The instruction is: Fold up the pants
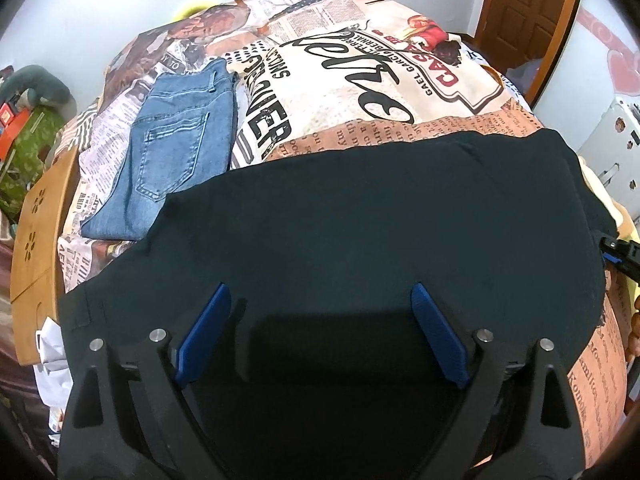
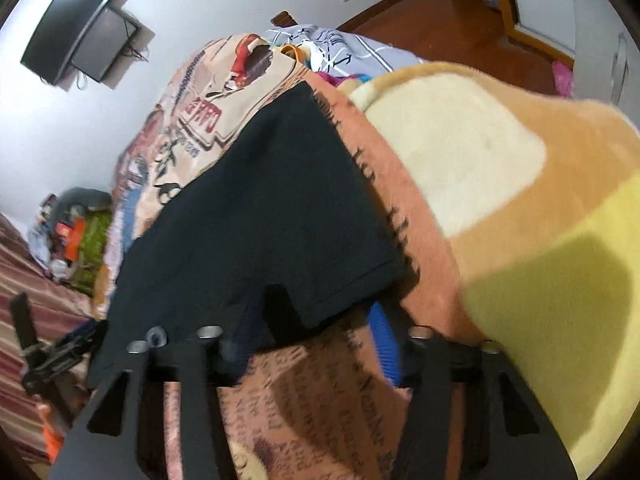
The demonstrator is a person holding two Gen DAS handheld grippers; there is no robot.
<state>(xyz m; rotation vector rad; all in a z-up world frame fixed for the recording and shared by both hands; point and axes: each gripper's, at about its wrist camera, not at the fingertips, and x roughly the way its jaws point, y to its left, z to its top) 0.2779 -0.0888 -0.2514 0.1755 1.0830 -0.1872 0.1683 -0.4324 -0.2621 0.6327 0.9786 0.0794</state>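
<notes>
Black pants (image 1: 360,216) lie spread flat across the printed bedspread (image 1: 340,92). My left gripper (image 1: 322,300) is open just above their near part, blue pads (image 1: 438,332) wide apart and empty. In the right wrist view the pants (image 2: 256,216) run away from me, their hemmed end over the tips of my right gripper (image 2: 316,316). Its jaws stand wide apart, one blue pad (image 2: 384,340) showing under the hem. The right gripper also shows at the pants' right edge in the left wrist view (image 1: 618,250).
Folded blue jeans (image 1: 176,148) lie on the bed at the left. A wooden board (image 1: 38,240) stands by the bed's left edge. A yellow and orange fleece blanket (image 2: 520,200) lies to the right of the pants. A door (image 1: 528,4) is at the far right.
</notes>
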